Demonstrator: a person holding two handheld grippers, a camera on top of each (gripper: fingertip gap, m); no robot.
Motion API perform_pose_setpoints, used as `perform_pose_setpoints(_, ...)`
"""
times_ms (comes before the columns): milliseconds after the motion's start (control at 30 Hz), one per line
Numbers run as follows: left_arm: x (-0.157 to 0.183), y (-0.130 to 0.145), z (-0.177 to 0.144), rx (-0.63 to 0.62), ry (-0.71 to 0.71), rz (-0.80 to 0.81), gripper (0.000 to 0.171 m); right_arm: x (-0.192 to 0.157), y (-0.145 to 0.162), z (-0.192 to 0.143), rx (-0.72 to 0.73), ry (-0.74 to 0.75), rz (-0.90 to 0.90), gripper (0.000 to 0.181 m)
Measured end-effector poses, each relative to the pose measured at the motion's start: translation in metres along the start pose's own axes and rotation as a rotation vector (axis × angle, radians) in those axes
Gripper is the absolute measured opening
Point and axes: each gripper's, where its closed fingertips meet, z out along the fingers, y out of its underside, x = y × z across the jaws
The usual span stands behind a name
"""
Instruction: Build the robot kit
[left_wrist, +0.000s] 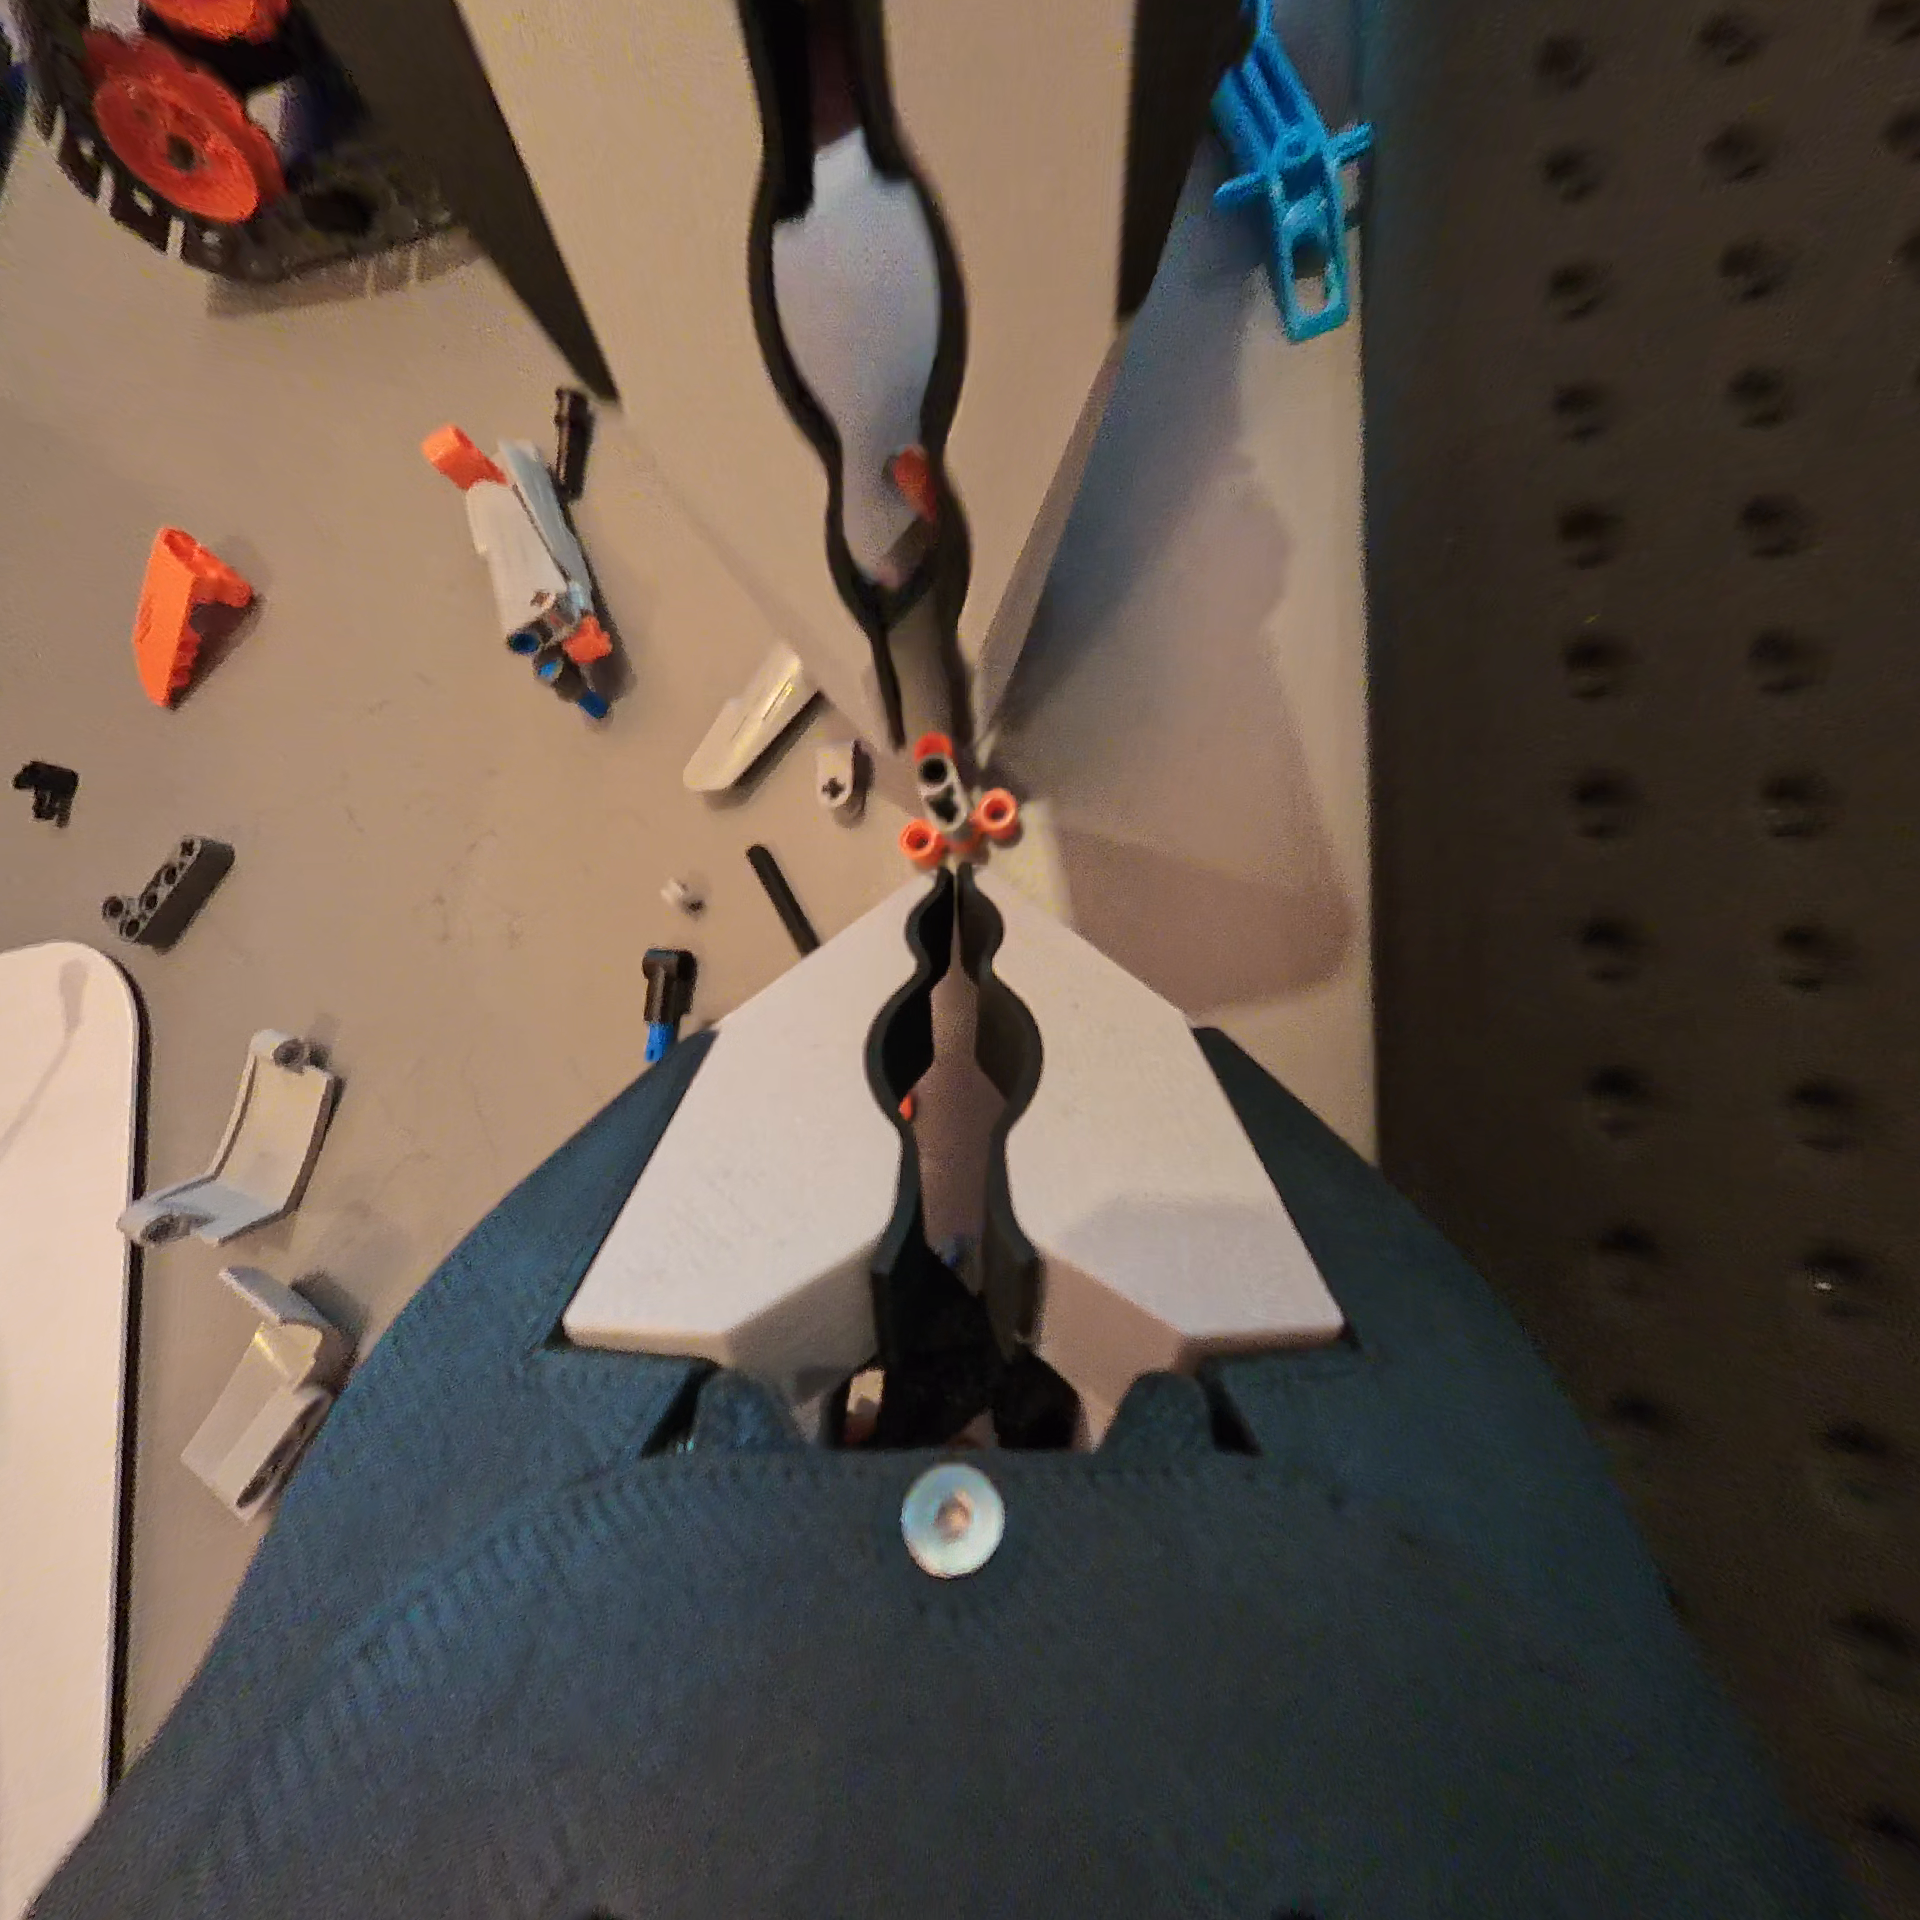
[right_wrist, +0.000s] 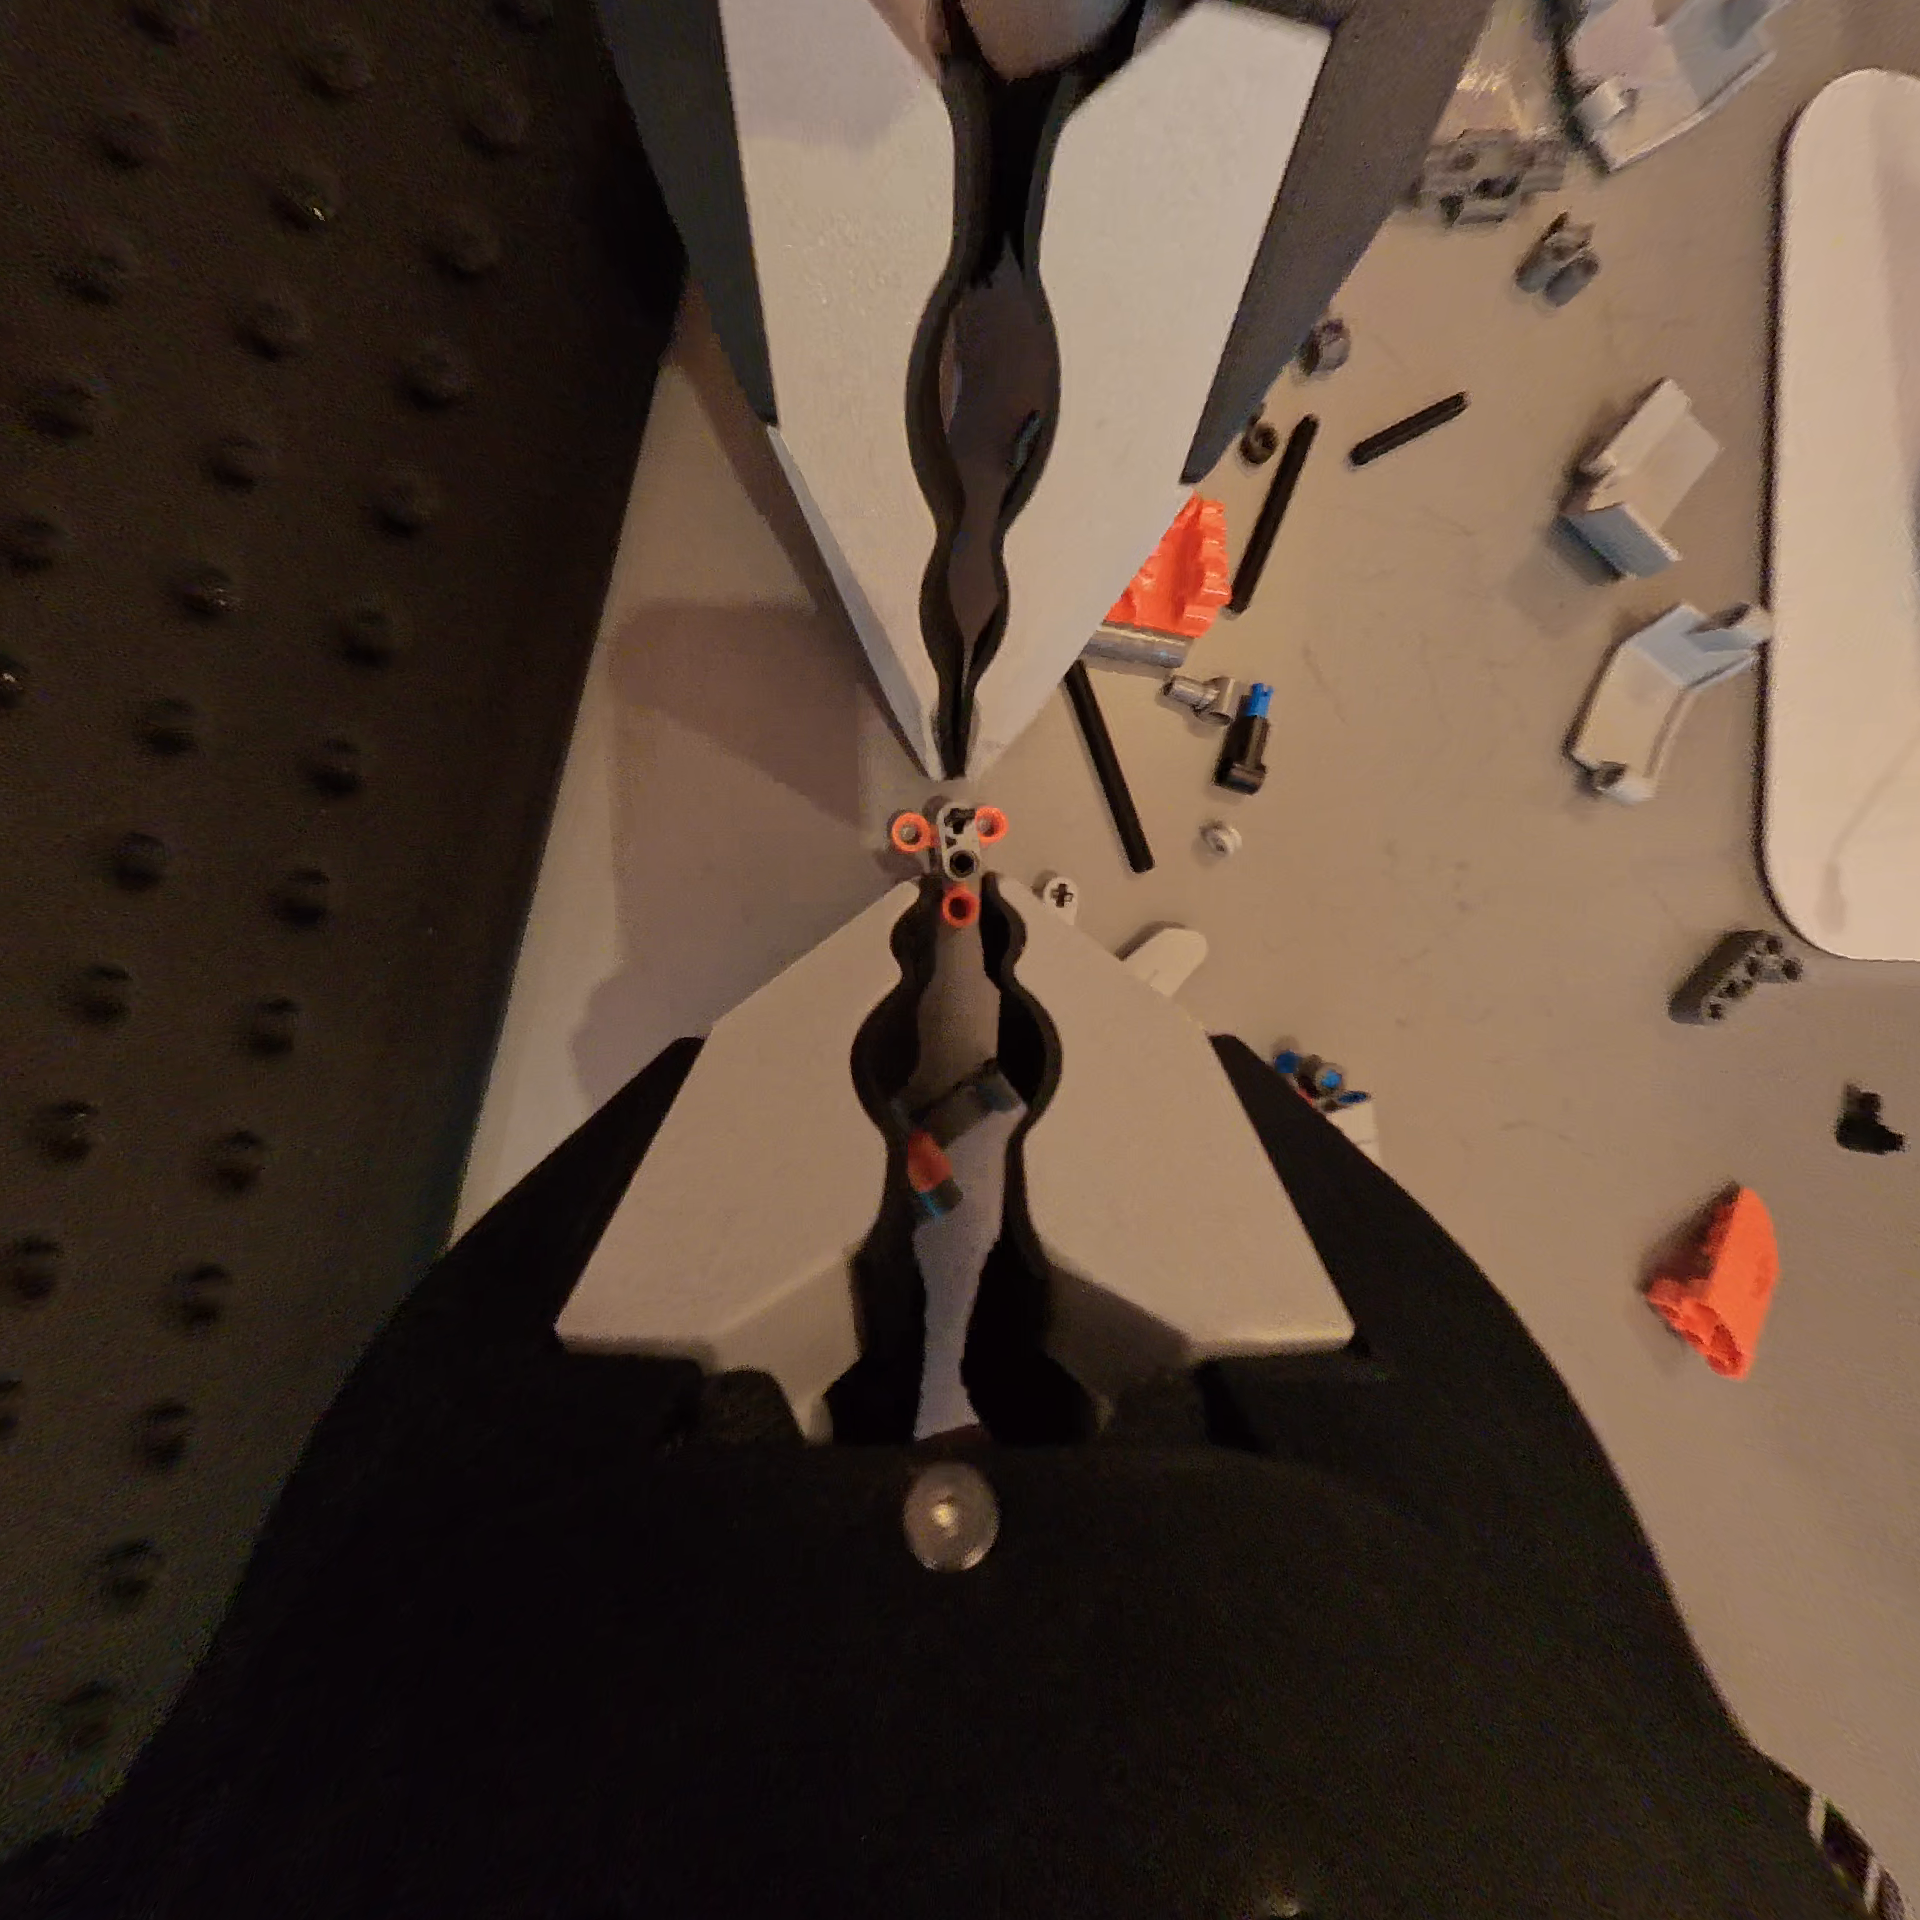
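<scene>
Between the two tips, held off the tan tabletop (left_wrist: 436, 997): a small grey connector with three orange bushes (left_wrist: 958, 808). Left gripper (left_wrist: 954, 883), jaws pressed together, tips pinching the end of that small piece with two orange bushes. Right gripper (right_wrist: 958, 902), jaws nearly closed on the opposite end, one orange bush sitting right between the tips. Grippers nose to nose, almost touching.

Scattered on the tabletop on one side: an orange wedge brick (left_wrist: 185, 613), a grey, white and orange assembly with blue pins (left_wrist: 535, 551), a white fin-shaped panel (left_wrist: 748, 717), a dark perforated beam (left_wrist: 166, 891), two curved light-grey panels (left_wrist: 244, 1148), a black axle (right_wrist: 1107, 764), a black-and-blue pin (right_wrist: 1247, 732). Farther off, a tracked wheel unit with orange hubs (left_wrist: 171, 145) and a blue lattice piece (left_wrist: 1294, 197). At the table's edge, a white rounded board (left_wrist: 57, 1351). On the other side, a dark dimpled mat (left_wrist: 1662, 831).
</scene>
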Motion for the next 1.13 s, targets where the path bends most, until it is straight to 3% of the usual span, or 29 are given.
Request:
perform_pose_setpoints(100,0.0,-0.007,-0.006,0.051,0.022,-0.037,0.006,0.0,-0.003,-0.007,0.053,0.009,0.023,0.017)
perform_pose_setpoints(267,0.003,-0.007,-0.003,0.021,0.005,-0.02,0.023,-0.001,-0.003,0.004,0.046,0.035,-0.03,0.008)
perform_pose_setpoints(1133,-0.007,-0.008,0.004,0.011,-0.051,0.039,0.022,0.005,-0.013,0.003,0.142,0.142,-0.099,0.005)
